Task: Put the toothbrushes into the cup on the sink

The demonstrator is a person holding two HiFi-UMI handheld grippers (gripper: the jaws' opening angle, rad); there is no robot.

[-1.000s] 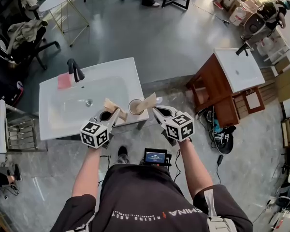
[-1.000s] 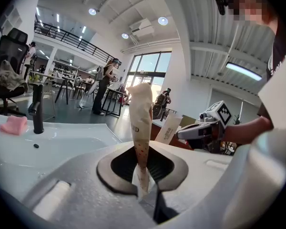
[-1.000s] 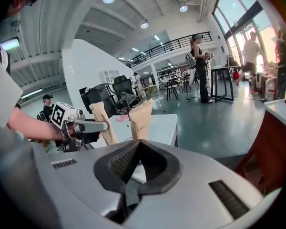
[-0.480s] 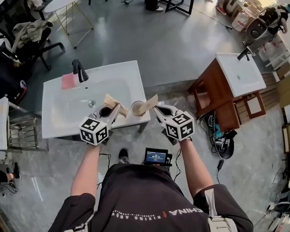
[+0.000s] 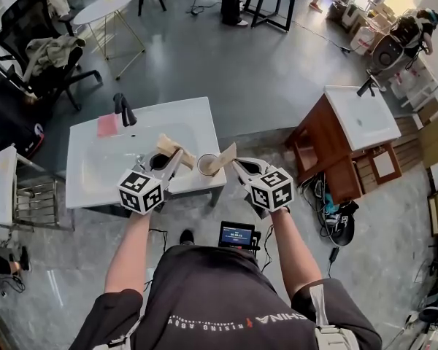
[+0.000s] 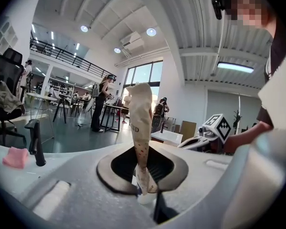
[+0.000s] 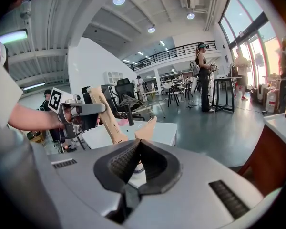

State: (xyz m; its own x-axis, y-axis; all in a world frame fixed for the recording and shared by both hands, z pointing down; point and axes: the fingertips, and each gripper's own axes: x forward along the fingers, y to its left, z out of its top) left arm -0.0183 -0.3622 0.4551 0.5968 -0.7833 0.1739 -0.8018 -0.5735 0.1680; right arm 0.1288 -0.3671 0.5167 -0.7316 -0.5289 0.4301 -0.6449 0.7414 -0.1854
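A pale cup (image 5: 204,165) stands on the white sink (image 5: 197,122) near its front right corner. My left gripper (image 5: 177,162) (image 6: 140,173) is shut on a toothbrush in a tan paper wrapper (image 5: 171,149) (image 6: 140,123), held just left of the cup and above the sink. My right gripper (image 5: 233,165) (image 7: 138,149) is shut on a second wrapped toothbrush (image 5: 223,157) (image 7: 146,128), whose end lies over the cup's right rim. Whether it reaches inside I cannot tell. In the right gripper view the left gripper (image 7: 81,109) shows with its toothbrush (image 7: 107,120).
A black tap (image 5: 124,109) (image 6: 35,142) and a pink cloth (image 5: 107,125) (image 6: 14,157) are at the sink's back left. A dark round thing (image 5: 159,162) sits beside the left gripper. A wooden cabinet with a second basin (image 5: 361,115) stands to the right, with chairs and people behind.
My left gripper has risen a little with its toothbrush still in the jaws. The right gripper and its toothbrush stay by the cup.
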